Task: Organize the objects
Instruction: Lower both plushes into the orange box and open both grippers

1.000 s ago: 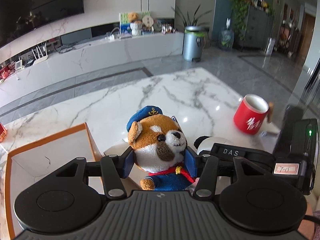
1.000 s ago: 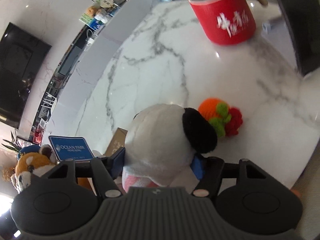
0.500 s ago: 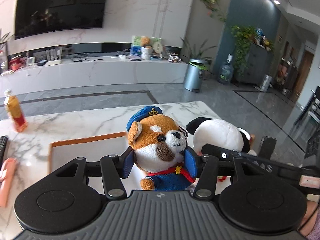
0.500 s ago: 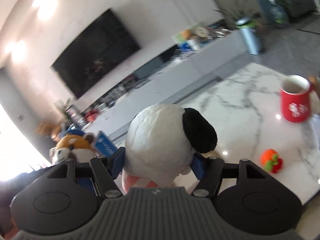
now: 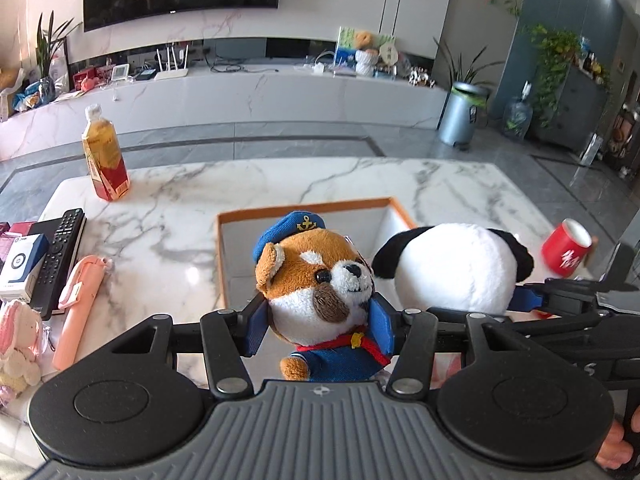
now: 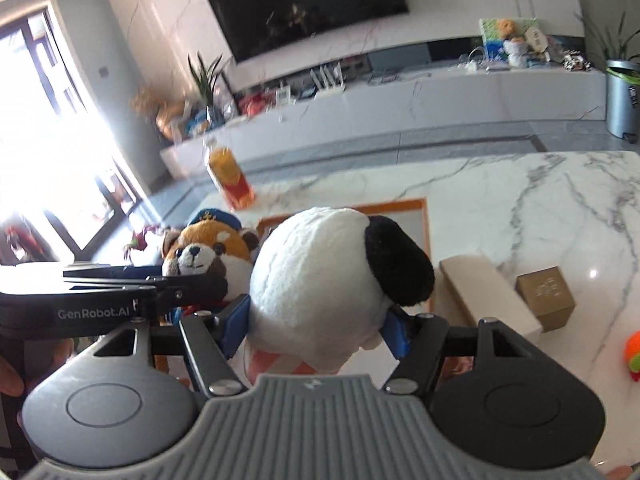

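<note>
My left gripper (image 5: 318,326) is shut on a brown-and-white sailor dog plush (image 5: 316,276) with a blue cap, held above the near edge of an orange-rimmed white box (image 5: 304,205). My right gripper (image 6: 316,322) is shut on a white plush with black ears (image 6: 320,280), held just right of the dog. The white plush also shows in the left wrist view (image 5: 452,268), and the dog plush in the right wrist view (image 6: 208,250). The box (image 6: 425,216) lies behind both toys on the marble table (image 5: 168,208).
A tea bottle (image 5: 105,160) stands at the far left. A remote (image 5: 60,252), a pink stick (image 5: 78,296), a small box (image 5: 20,264) and a pink plush (image 5: 18,340) lie at the left. A red mug (image 5: 566,248) is at the right. A tan box (image 6: 546,300) and an orange toy (image 6: 634,354) sit right.
Both grippers have swung left with their plush toys held fast. The orange-rimmed box has come to lie straight ahead, and the bottle and remote have come into view.
</note>
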Demonstrator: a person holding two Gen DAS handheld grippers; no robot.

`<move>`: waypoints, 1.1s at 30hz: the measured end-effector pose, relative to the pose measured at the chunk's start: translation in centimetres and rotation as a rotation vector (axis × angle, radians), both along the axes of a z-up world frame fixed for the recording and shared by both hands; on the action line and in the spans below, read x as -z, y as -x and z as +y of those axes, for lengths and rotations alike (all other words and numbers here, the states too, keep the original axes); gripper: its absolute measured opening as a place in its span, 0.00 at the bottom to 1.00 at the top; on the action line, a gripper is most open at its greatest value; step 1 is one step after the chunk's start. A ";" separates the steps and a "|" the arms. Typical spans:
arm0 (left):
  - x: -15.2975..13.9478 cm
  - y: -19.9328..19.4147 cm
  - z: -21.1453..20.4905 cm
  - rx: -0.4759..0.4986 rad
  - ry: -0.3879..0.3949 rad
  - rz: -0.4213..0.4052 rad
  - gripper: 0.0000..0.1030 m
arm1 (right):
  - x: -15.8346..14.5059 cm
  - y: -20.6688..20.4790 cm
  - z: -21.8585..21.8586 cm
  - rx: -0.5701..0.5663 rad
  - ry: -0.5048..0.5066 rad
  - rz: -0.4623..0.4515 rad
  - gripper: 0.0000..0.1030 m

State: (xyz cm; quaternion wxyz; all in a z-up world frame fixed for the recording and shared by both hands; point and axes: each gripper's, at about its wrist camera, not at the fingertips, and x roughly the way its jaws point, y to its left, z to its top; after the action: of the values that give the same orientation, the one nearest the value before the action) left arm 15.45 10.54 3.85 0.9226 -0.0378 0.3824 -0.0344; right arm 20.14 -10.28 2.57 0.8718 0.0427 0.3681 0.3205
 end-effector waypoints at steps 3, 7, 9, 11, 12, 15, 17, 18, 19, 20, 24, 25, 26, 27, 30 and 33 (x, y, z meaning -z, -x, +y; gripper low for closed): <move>1.4 -0.5 0.6 0.004 -0.044 0.026 0.59 | 1.4 -1.2 1.7 -0.005 0.069 0.020 0.67; 3.3 -1.0 0.9 0.023 -0.100 0.063 0.59 | 3.0 -2.2 3.3 -0.004 0.115 0.049 0.66; 4.2 -1.2 1.0 0.034 -0.131 0.080 0.59 | 3.7 -2.7 3.8 -0.001 0.131 0.060 0.66; 4.7 -1.4 1.1 0.047 -0.165 0.080 0.59 | 4.3 -3.1 4.3 -0.009 0.156 0.074 0.66; 4.9 -1.4 1.0 0.060 -0.177 0.075 0.59 | 4.5 -3.2 4.4 -0.007 0.158 0.081 0.66; 5.2 -1.9 1.0 0.093 -0.180 0.086 0.60 | 5.0 -3.8 4.3 -0.012 0.152 0.101 0.67; 5.6 -1.9 0.7 0.110 -0.210 0.086 0.60 | 4.8 -4.3 3.9 -0.008 0.146 0.103 0.67; 5.8 -1.9 0.6 0.119 -0.224 0.086 0.60 | 4.6 -4.4 3.6 0.001 0.134 0.119 0.67; 6.0 -1.9 0.4 0.126 -0.234 0.088 0.60 | 4.5 -4.8 3.3 0.004 0.116 0.136 0.67; 6.2 -2.0 0.3 0.132 -0.247 0.093 0.60 | 4.5 -5.1 3.2 0.001 0.099 0.155 0.67; 7.2 -2.1 -0.6 0.166 -0.323 0.106 0.60 | 4.7 -5.5 4.7 -0.054 0.112 0.182 0.67; 7.4 -2.2 -0.8 0.175 -0.340 0.105 0.60 | 4.7 -5.5 5.3 -0.058 0.132 0.180 0.67; 7.6 -2.1 -1.0 0.184 -0.356 0.102 0.60 | 4.8 -5.4 5.9 -0.058 0.164 0.176 0.67; 7.7 -2.1 -1.2 0.190 -0.369 0.104 0.61 | 4.8 -5.3 6.6 -0.054 0.202 0.170 0.68; 8.1 -2.2 -1.6 0.198 -0.384 0.111 0.61 | 5.2 -5.1 8.2 -0.048 0.296 0.146 0.68; 8.5 -2.2 -1.7 0.196 -0.412 0.112 0.61 | 5.5 -5.2 9.1 -0.076 0.327 0.188 0.68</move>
State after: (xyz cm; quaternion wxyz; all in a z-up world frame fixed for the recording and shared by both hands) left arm 17.67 8.80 -4.65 0.8803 0.1868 0.4339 -0.0428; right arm 25.35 -1.20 -2.95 0.8162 -0.0836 0.4963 0.2837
